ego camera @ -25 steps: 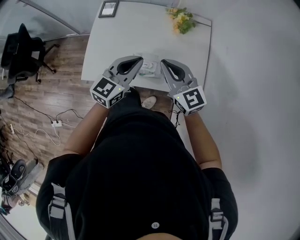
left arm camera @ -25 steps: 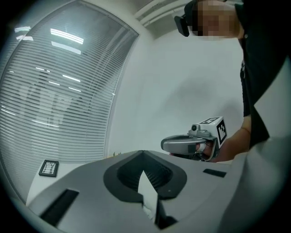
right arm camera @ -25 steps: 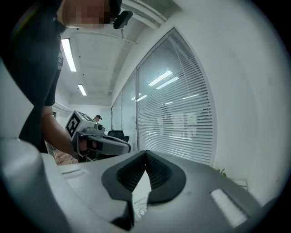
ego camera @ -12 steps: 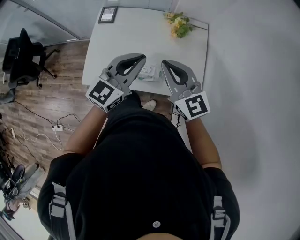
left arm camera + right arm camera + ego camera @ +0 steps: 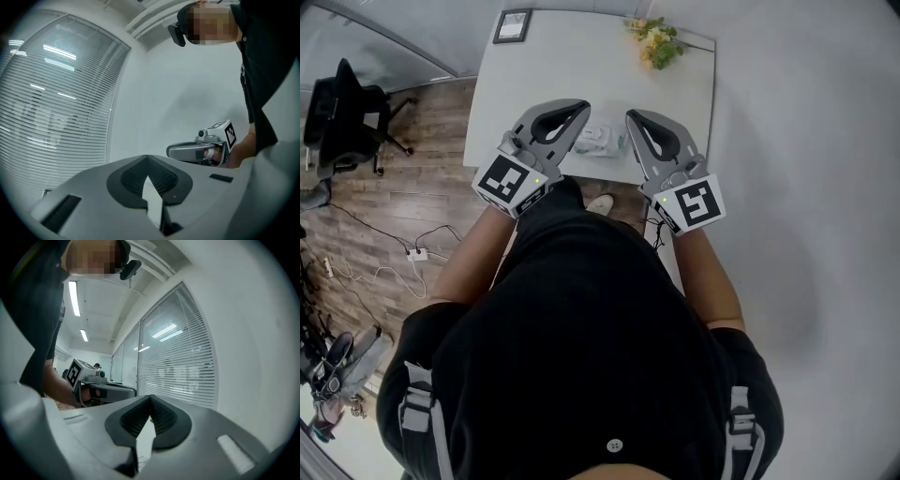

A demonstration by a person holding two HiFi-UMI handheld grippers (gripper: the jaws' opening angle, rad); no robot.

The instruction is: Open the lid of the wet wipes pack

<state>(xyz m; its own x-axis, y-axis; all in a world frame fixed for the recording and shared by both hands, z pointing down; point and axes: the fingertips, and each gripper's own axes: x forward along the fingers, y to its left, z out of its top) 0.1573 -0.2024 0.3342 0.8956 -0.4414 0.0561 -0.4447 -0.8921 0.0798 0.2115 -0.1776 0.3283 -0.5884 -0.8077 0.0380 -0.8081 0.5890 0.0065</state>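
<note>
Head view: the wipes pack [image 5: 600, 141] lies on the white table [image 5: 544, 75], left gripper [image 5: 579, 111] at its 9 o'clock, right gripper [image 5: 633, 118] at 3 o'clock, both pressed together, empty. Wood floor [image 5: 384, 206] lies at the table's 9 o'clock.

No word, brand or number can be read anywhere. The only signs are black-and-white square code patterns. One is on the left cube [image 5: 511, 180] at the back of the left gripper [image 5: 579, 111], and one is on the right cube [image 5: 692, 203] at the back of the right gripper [image 5: 634, 118]. Any print on the wet wipes pack [image 5: 598, 141] at the near edge of the table [image 5: 581, 66] is too small to read. So is the frame [image 5: 512, 26] at the table's far left corner.
</note>
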